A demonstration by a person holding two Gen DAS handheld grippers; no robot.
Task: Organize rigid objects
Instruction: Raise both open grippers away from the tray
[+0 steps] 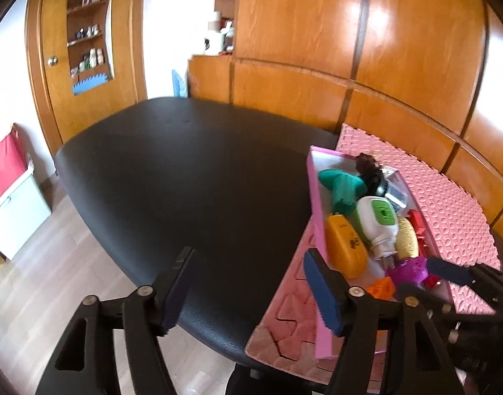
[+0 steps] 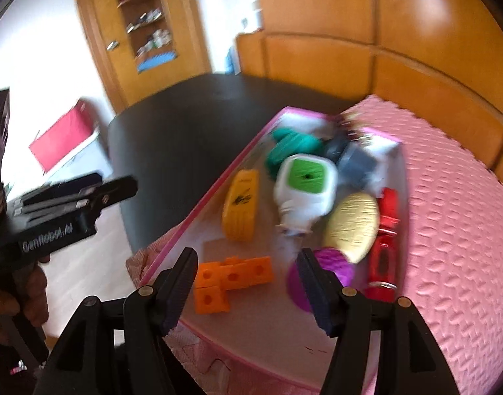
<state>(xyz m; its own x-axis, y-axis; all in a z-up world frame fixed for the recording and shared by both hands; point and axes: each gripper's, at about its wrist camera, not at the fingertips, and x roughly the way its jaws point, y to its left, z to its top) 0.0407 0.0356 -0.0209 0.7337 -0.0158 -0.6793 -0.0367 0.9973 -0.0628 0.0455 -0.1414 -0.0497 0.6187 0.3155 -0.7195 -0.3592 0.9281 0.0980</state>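
Note:
A pink box (image 2: 198, 212) on a pink foam mat (image 2: 455, 217) holds several rigid objects: an orange block piece (image 2: 231, 278), a yellow-orange case (image 2: 241, 210), a white and green plug-in device (image 2: 305, 187), a gold oval (image 2: 351, 225), a purple ball (image 2: 335, 263), a red piece (image 2: 386, 233) and a teal toy (image 2: 291, 146). My right gripper (image 2: 248, 288) is open and empty, just above the box's near end. My left gripper (image 1: 248, 288) is open and empty over the black table (image 1: 185, 171), left of the box (image 1: 319, 217). The right gripper's fingers (image 1: 449, 271) show in the left wrist view.
Wooden wall panels (image 1: 317, 49) stand behind the table. A wooden door with shelves (image 1: 86, 33) is at the back left. A white bin with a red lid (image 1: 7, 191) stands on the floor at left. The left gripper also shows at the left edge of the right wrist view (image 2: 70, 207).

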